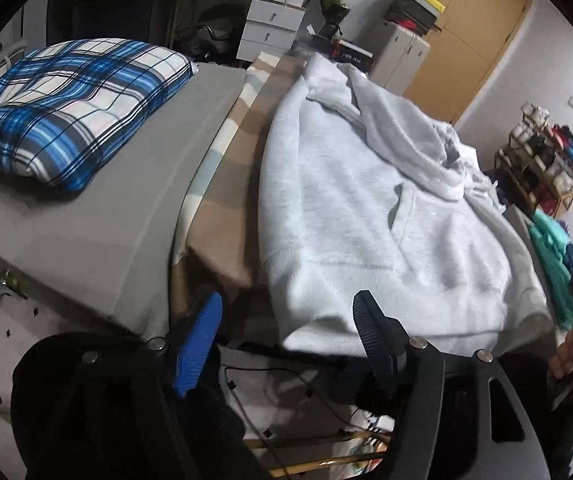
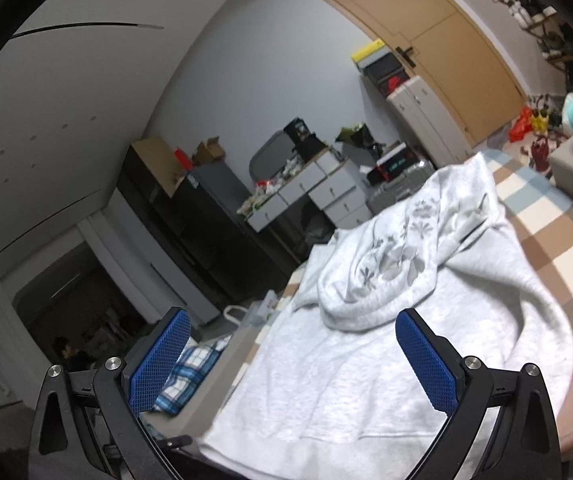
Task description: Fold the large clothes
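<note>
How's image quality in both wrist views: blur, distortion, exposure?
Left wrist: heavy fisheye bending, black corners; hoodie and plaid pillow slightly soft, flat indoor light, no glare. Right wrist: same barrel warp, door curved; hoodie hem smeared near the frame bottom, dark doorway at lower left underexposed.

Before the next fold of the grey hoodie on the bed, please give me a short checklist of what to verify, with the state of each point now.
1. Left claw free of cloth: ok, open at the hem, nothing between its jaws.
2. Right claw free of cloth: ok, open above the hoodie.
3. Body of the hoodie lying flat: ok, the front with the pocket is mostly smooth.
4. Hood laid out flat: not ok, it is bunched in a heap.
5. Sleeves straight: cannot tell, the far part is rumpled.
6. Plaid pillow away from the hoodie: ok, it lies apart on the grey sheet.
</note>
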A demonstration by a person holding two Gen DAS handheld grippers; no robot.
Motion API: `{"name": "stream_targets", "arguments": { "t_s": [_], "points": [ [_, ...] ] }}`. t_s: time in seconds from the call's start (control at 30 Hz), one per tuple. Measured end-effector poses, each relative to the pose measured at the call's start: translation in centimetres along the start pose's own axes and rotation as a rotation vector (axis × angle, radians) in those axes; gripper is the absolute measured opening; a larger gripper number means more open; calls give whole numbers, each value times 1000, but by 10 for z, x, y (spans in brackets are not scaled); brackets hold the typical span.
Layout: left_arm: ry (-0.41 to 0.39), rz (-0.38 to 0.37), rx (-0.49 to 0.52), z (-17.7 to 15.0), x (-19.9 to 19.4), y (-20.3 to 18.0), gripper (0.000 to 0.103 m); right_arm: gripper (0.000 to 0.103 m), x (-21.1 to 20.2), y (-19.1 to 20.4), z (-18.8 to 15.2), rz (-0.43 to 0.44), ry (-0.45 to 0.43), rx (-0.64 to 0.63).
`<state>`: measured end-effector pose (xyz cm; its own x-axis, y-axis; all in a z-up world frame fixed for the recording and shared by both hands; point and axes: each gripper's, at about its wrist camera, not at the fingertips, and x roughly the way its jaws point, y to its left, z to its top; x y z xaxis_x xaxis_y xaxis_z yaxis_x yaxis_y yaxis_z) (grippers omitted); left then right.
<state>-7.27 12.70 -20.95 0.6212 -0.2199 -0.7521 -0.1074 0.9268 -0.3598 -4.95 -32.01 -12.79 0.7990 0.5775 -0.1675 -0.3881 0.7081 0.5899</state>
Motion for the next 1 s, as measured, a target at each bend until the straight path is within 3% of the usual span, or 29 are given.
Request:
{"name": "stream_targets", "arguments": {
  "t_s": [0.03, 0.07, 0.23, 0.3, 0.4, 0.5, 0.73, 1.0],
  "points": [
    [17, -18, 2, 3, 4, -1, 68, 103, -4, 3, 0, -19, -22, -29],
    [41, -24, 11, 4, 9, -1, 78, 103, -7, 5, 0, -28, -39, -45],
    [111, -25, -22, 8, 34, 0, 79, 103, -28, 25, -7, -47, -170, -175],
    [136, -31, -59, 8, 44, 4, 79, 103, -35, 33, -12, 13, -210, -251],
    [174, -41, -82, 6, 53, 4, 79, 103, -34, 36, -12, 92, -183, -270],
    [177, -24, -63, 3, 54, 1, 79, 103, -26, 32, -10, 87, -129, -236],
    [180, -12, -48, 4, 53, -2, 79, 103, -29, 13, -5, 233, -95, -93],
    [231, -11, -44, 1, 61, -4, 79, 103, -19, 3, -8, 194, -49, -13]
  ]
}}
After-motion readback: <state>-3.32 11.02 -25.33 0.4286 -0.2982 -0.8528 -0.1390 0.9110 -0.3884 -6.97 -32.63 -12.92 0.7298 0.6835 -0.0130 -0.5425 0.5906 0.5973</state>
